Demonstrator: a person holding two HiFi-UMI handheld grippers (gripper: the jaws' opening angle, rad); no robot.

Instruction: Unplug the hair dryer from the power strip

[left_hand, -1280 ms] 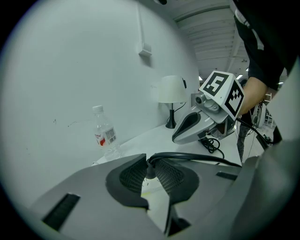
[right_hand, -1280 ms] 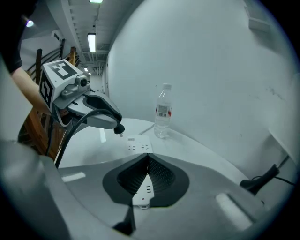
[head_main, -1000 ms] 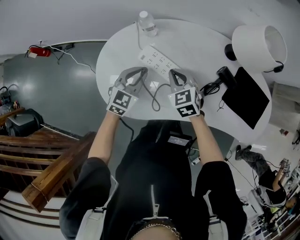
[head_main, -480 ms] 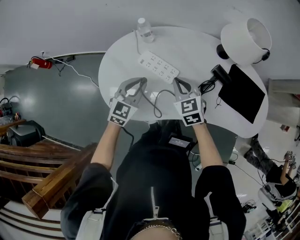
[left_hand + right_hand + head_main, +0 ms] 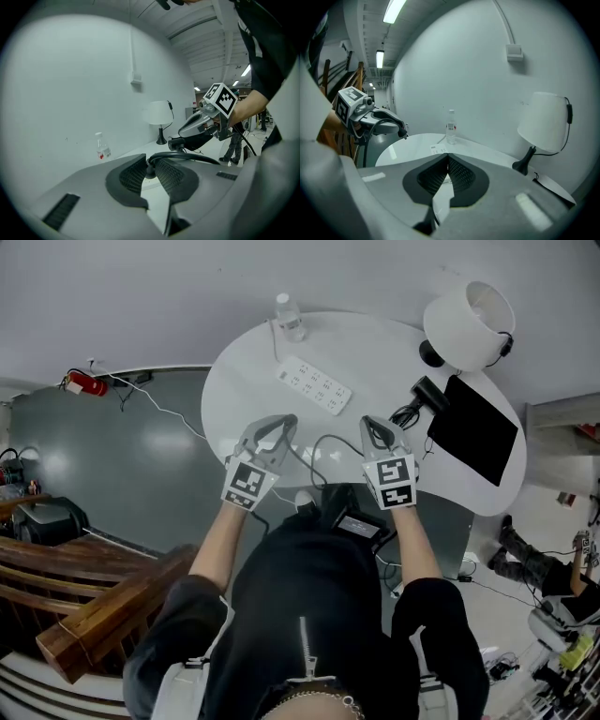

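Observation:
The white power strip (image 5: 314,385) lies on the round white table (image 5: 375,343), with no plug in it that I can see. My left gripper (image 5: 284,421) is shut on the hair dryer's black plug (image 5: 401,132), held clear of the strip and nearer the table's front edge. The black cable (image 5: 314,451) loops from the plug across to the hair dryer (image 5: 428,393), which lies at the right next to a black mat. My right gripper (image 5: 373,423) is shut and empty, level with the left one. In the left gripper view the cable (image 5: 187,157) runs out from between the pads.
A water bottle (image 5: 289,315) stands at the table's far edge behind the strip. A white lamp (image 5: 469,310) stands at the far right, and the black mat (image 5: 473,430) lies in front of it. A wall runs close behind the table. Wooden stairs (image 5: 84,606) are at the lower left.
Both grippers have drawn back from the power strip toward the table's front edge and risen. The plug and cable came along in the left gripper. The right gripper stayed shut.

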